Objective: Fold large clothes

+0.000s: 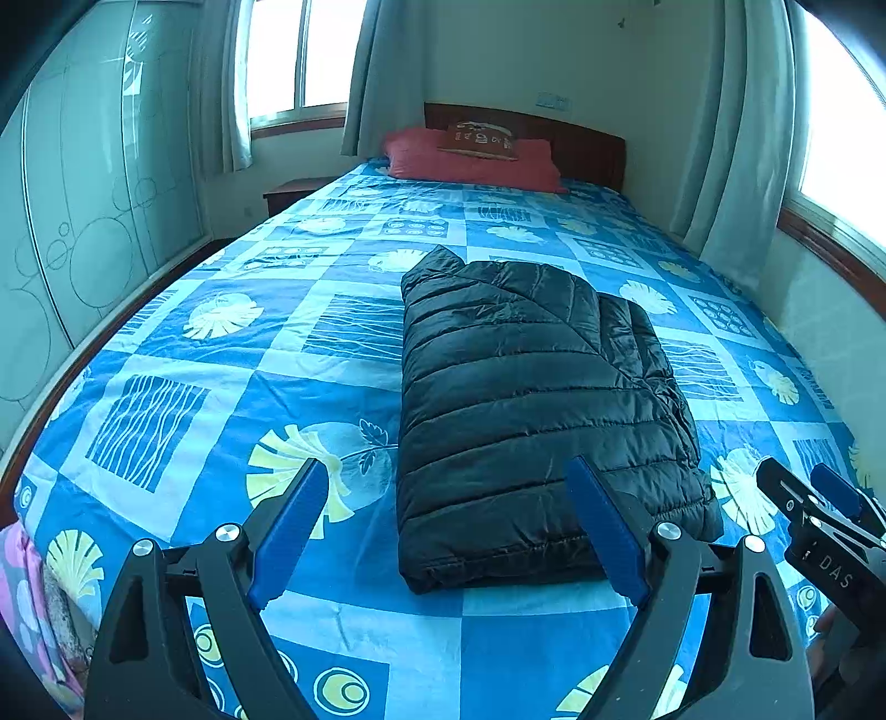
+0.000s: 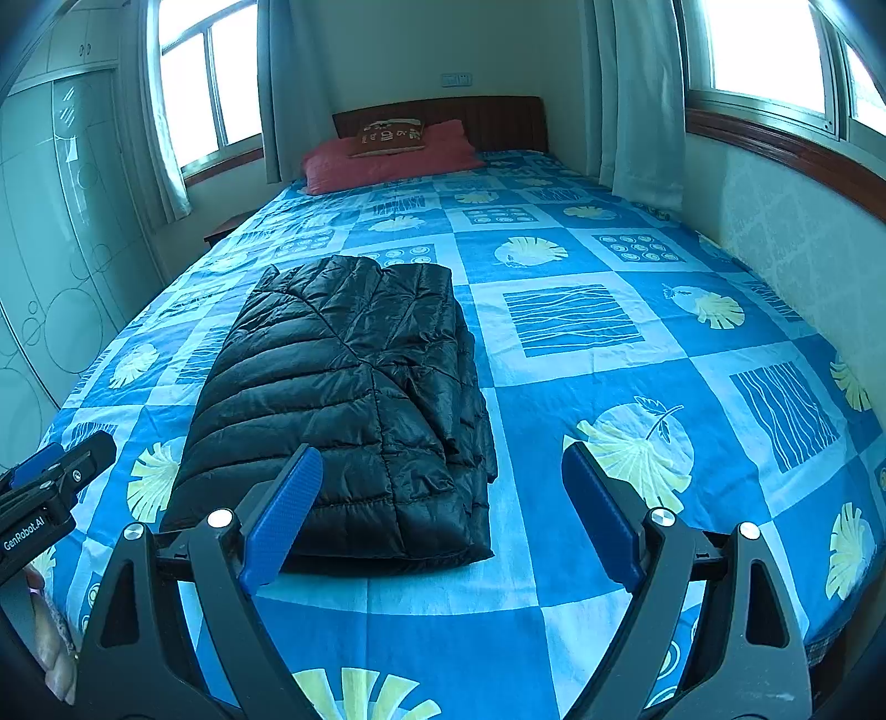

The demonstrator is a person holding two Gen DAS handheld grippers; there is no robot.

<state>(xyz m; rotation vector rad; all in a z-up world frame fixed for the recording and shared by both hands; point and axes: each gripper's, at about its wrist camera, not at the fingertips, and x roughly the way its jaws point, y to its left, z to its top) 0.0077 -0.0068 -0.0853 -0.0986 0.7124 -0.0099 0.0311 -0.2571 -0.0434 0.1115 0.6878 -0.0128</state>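
Jacket, black and quilted, folded into a compact rectangular bundle, lies flat on the bed near its foot edge and roughly midway between the two side edges. The bed carries a blue patchwork cover printed with pale leaves and wavy lines. A red pillow with a small brown cushion on top sits at the head edge against the wooden headboard.

Left tongs hover above the foot edge with the fingers spread wide and nothing between them; the near left corner of the jacket lies beyond the gap. Right tongs hover likewise, spread and empty, with the near right corner of the jacket just past the left finger. Each pair of tongs is partly visible at the border of the other's view.

Curtained windows flank the bed, and a wardrobe stands along its left side.
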